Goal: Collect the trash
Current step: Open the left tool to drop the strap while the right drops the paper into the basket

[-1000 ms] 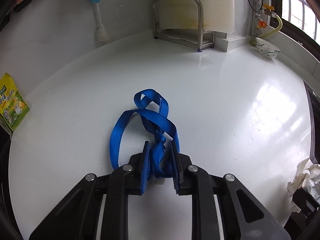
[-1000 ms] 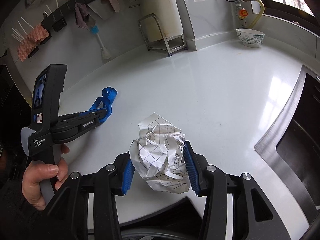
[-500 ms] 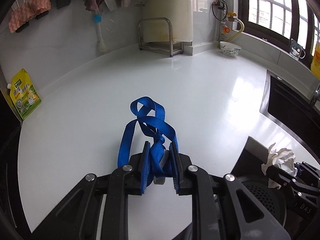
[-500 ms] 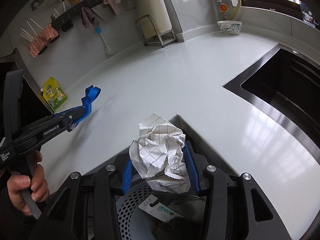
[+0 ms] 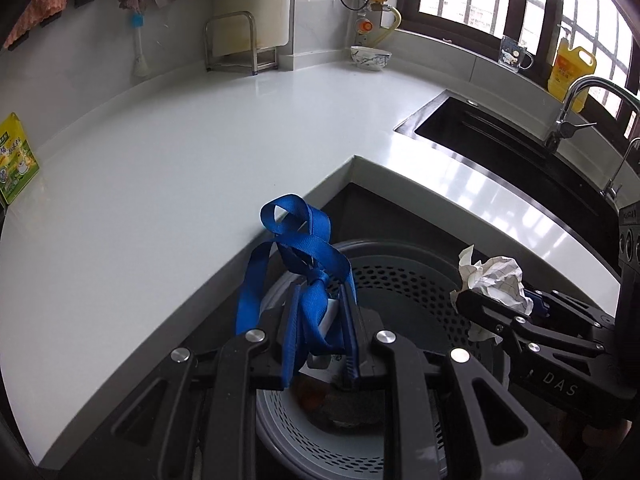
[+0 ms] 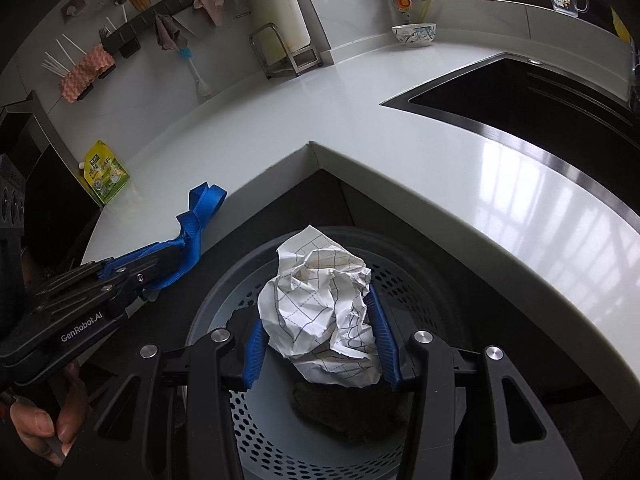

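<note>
My left gripper [image 5: 320, 320] is shut on a knotted blue strap [image 5: 304, 256] and holds it above the grey perforated trash bin [image 5: 404, 276]. My right gripper [image 6: 324, 340] is shut on a crumpled ball of grid-lined paper [image 6: 324, 304] and holds it over the same bin [image 6: 408, 288]. The paper ball also shows in the left wrist view [image 5: 496, 280], and the strap in the right wrist view [image 6: 196, 216]. Dark trash [image 6: 344, 412] lies in the bin's bottom.
The bin stands below the inner corner of the white counter [image 5: 180, 160]. A black sink [image 5: 500, 148] with a faucet [image 5: 576, 104] is to the right. A yellow-green pouch [image 5: 14, 160], a metal rack [image 5: 236, 44] and a bowl [image 5: 370, 58] stand along the counter's back.
Both grippers have moved back off the counter with their loads and now hang over the trash bin. The strap has been lifted off the counter top.
</note>
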### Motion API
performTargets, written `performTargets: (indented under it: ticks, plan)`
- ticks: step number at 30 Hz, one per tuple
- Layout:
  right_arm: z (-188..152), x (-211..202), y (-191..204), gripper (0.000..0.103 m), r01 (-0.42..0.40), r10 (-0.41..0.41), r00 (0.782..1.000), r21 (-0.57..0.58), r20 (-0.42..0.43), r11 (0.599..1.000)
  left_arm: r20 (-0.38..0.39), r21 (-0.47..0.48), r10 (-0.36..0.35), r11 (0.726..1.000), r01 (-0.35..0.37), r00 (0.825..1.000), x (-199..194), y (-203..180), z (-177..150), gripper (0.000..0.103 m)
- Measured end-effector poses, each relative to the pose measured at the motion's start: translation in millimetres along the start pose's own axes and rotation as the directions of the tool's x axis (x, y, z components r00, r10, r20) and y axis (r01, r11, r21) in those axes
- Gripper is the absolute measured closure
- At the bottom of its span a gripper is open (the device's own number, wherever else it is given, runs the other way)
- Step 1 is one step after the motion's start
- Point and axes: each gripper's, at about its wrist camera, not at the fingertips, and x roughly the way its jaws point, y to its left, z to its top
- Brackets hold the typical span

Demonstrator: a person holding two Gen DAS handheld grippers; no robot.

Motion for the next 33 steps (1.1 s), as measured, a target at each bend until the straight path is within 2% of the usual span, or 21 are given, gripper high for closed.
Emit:
performTargets:
  ticks: [4, 8, 11, 12, 14, 15, 16, 24, 28, 33]
  plan:
    - [-13, -2, -9, 0.058, 0.012, -0.012, 1.000, 0.023, -0.017, 1.000, -0.043, -0.002, -0.034, 0.999, 0.034, 0.998, 5, -11, -17, 0.083]
    - [-21, 1, -13, 0.058, 0.008, -0.007, 0.999, 0.042, -0.037, 0.999, -0.065, 0.003, -0.021, 1.000, 0.021, 0.998, 6, -16, -28, 0.083]
    - [-22, 1, -14, 0.053, 0.003, -0.001, 0.999, 0.049, -0.042, 0.999, -0.070, -0.021, -0.013, 1.000, 0.012, 0.997, 4, -12, -32, 0.080]
    - [-23, 0, -13, 0.050, 0.004, -0.002, 0.999, 0.050, -0.035, 0.999, -0.067, -0.026, -0.007, 1.000, 0.005, 0.998, 2, -11, -32, 0.074]
    - [-22, -2, -12, 0.042, 0.003, -0.002, 1.000, 0.047, -0.029, 0.999, -0.053, -0.039, 0.014, 0.999, -0.016, 0.999, -3, -7, -32, 0.053]
    - [-21, -2, -12, 0.040, 0.004, -0.003, 1.000, 0.044, -0.030, 0.999, -0.040, -0.049, 0.022, 0.999, -0.024, 0.999, -6, -5, -32, 0.035]
    - [-21, -3, -11, 0.040, 0.009, -0.008, 1.000, 0.043, -0.029, 0.999, -0.023, -0.060, 0.027, 0.998, -0.028, 0.999, -10, -2, -32, 0.031]
    - [-21, -6, -4, 0.040, 0.029, -0.029, 0.999, 0.023, -0.019, 0.999, -0.015, -0.071, 0.069, 0.995, -0.070, 0.998, -16, 3, -34, 0.031]
    - [-23, -8, 0, 0.036, 0.086, -0.086, 0.996, 0.002, 0.001, 0.996, -0.021, -0.074, 0.100, 0.992, -0.101, 0.995, -16, 5, -36, 0.024]
    - [-26, -9, 2, 0.032, 0.146, -0.146, 0.989, 0.000, 0.013, 0.989, -0.026, -0.072, 0.131, 0.989, -0.132, 0.991, -15, 6, -37, 0.020]
